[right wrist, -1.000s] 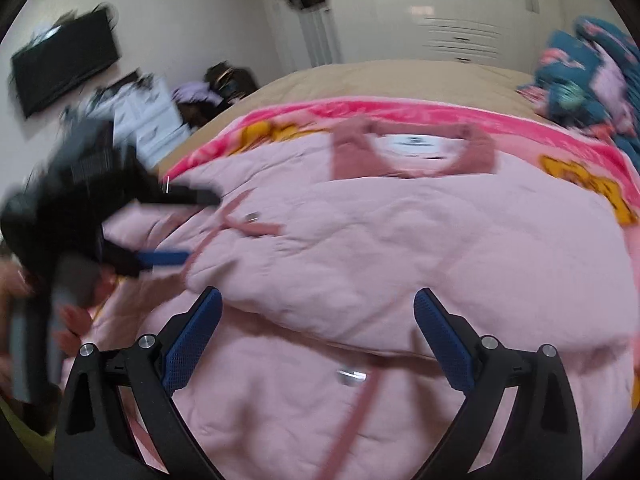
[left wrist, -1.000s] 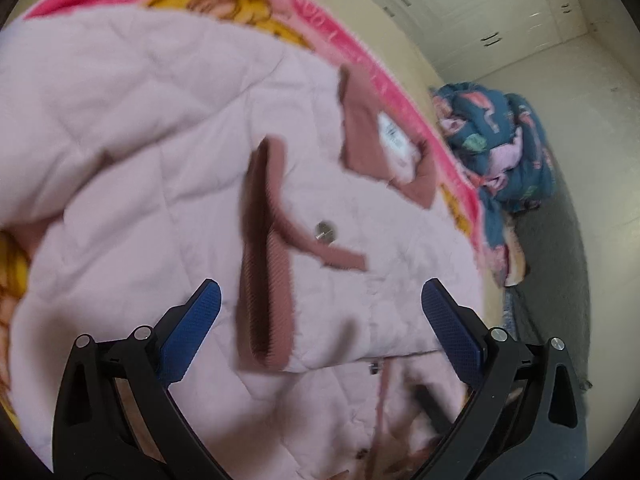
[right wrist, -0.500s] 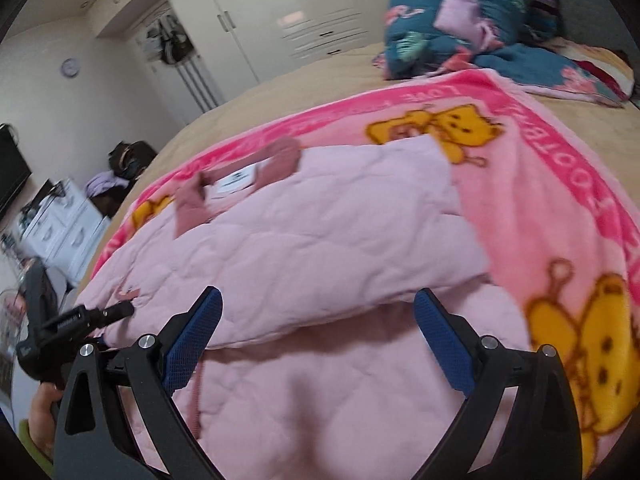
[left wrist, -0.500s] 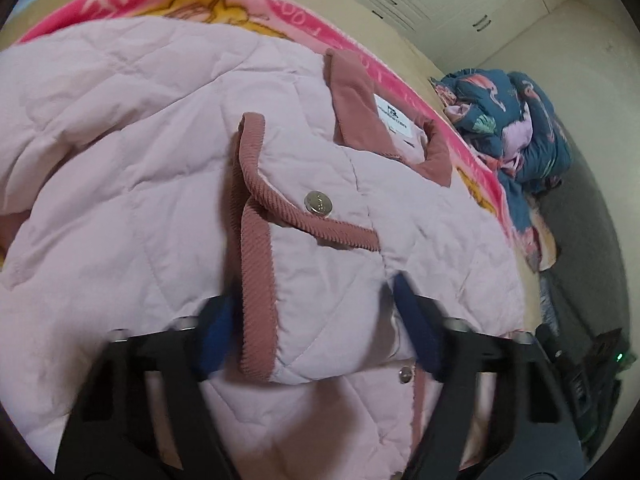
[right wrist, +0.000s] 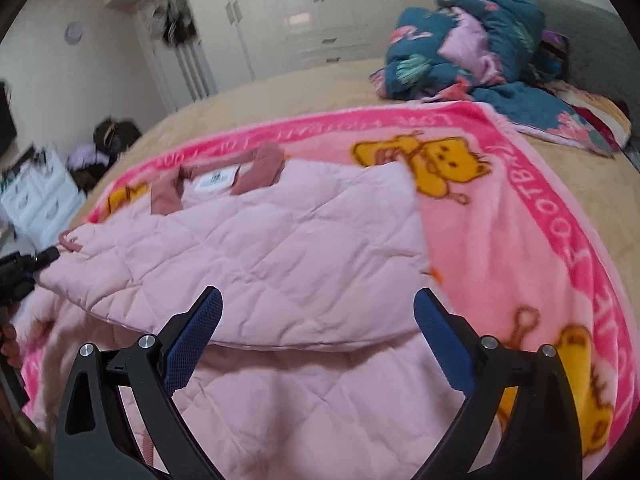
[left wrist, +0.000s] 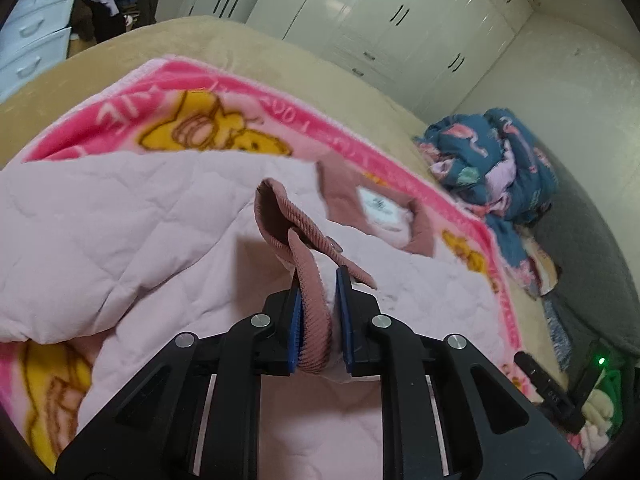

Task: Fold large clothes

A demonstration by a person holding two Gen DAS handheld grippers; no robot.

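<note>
Bedroom blanket (right wrist: 532, 216) carries the jacket (right wrist: 280, 248), whose corduroy cuff (left wrist: 316, 304) the left claw (left wrist: 319, 316) has just pinched for folding; right claw (right wrist: 316, 344) gapes empty.

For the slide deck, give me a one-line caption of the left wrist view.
Left gripper shut on the ribbed cuff of a pink quilted jacket spread over a cartoon blanket.

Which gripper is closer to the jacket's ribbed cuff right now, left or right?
Left. The left gripper is shut on the ribbed cuff of the pink jacket. The right gripper hangs open over the jacket's folded body, well away from that cuff.
</note>
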